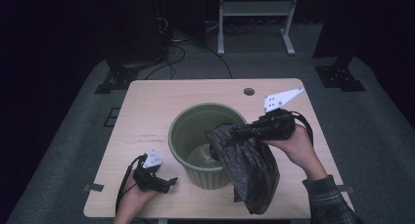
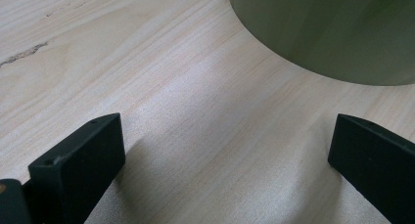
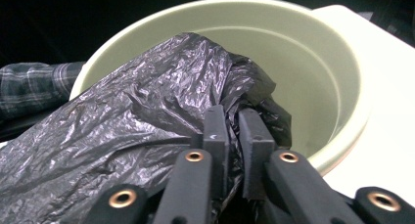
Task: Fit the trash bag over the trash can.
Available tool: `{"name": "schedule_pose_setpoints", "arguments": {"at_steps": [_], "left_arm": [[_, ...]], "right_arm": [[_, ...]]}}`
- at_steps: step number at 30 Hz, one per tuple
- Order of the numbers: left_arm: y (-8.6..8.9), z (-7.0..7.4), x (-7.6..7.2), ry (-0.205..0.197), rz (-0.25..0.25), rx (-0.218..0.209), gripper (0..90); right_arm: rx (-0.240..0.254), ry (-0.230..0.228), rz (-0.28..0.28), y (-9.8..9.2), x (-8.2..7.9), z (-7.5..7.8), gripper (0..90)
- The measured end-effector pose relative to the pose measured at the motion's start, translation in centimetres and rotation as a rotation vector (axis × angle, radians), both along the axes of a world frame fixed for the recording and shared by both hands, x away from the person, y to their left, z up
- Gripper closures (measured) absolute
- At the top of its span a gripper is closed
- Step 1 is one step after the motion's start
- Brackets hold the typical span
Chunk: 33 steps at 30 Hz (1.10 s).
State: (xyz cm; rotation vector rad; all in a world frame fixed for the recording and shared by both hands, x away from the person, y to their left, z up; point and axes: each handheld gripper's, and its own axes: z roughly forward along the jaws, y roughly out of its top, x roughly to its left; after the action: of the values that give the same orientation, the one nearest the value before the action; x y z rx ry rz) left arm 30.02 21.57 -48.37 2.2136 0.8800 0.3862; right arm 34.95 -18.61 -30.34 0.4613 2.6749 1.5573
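A dark room with cables and a white frame stand lies behind the pale wooden tabletop (image 1: 147, 106) you are working at, and the green bin (image 1: 188, 119) standing near its middle is your landmark. The black plastic bag (image 1: 252, 172) comes next in size: most of it hangs down outside the bin's right wall toward the near edge of the tabletop, while its upper end is lifted to the bin's rim. Your right gripper (image 1: 234, 132) has its jaws pinched nearly together on that crumpled upper end, holding it just over the right part of the rim; the right gripper view shows the bin's open mouth directly beyond the bag (image 3: 147, 126). So the bag's long axis runs from the rim down and toward you, and the opening lies ahead of the gripper, to its left in the high view. Your left gripper (image 1: 169, 182) rests on the tabletop beside the bin's near-left wall, jaws wide and holding nothing, with the bin wall (image 2: 333, 33) just ahead.
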Motion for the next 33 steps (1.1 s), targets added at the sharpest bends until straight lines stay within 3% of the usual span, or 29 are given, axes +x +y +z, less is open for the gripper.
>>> {"name": "schedule_pose_setpoints", "arguments": {"at_steps": [9, 15, 23, 28, 33], "left_arm": [[0.0, 0.0, 0.0, 0.000, 0.000, 0.001, 0.0], [0.0, 0.0, 0.0, 0.000, 0.000, 0.000, 0.0], [0.0, 0.0, 0.0, 0.001, 0.002, -0.001, 0.0], [0.0, 0.0, 0.0, 0.001, 0.002, -0.003, 0.0], [0.0, 0.0, 0.0, 0.001, -0.001, 0.001, 0.0]], "right_arm": [[0.110, -0.018, -0.017, 0.7, 1.4, 1.2, 88.8], [0.160, -0.039, 0.025, 3.8, 2.7, 3.4, 88.9], [0.191, -0.067, 0.093, 8.5, 3.2, 5.9, 89.0], [0.169, -0.055, 0.119, 9.9, 3.2, 5.9, 88.9], [0.119, -0.043, 0.115, 9.1, 2.8, 4.4, 88.4]]}}
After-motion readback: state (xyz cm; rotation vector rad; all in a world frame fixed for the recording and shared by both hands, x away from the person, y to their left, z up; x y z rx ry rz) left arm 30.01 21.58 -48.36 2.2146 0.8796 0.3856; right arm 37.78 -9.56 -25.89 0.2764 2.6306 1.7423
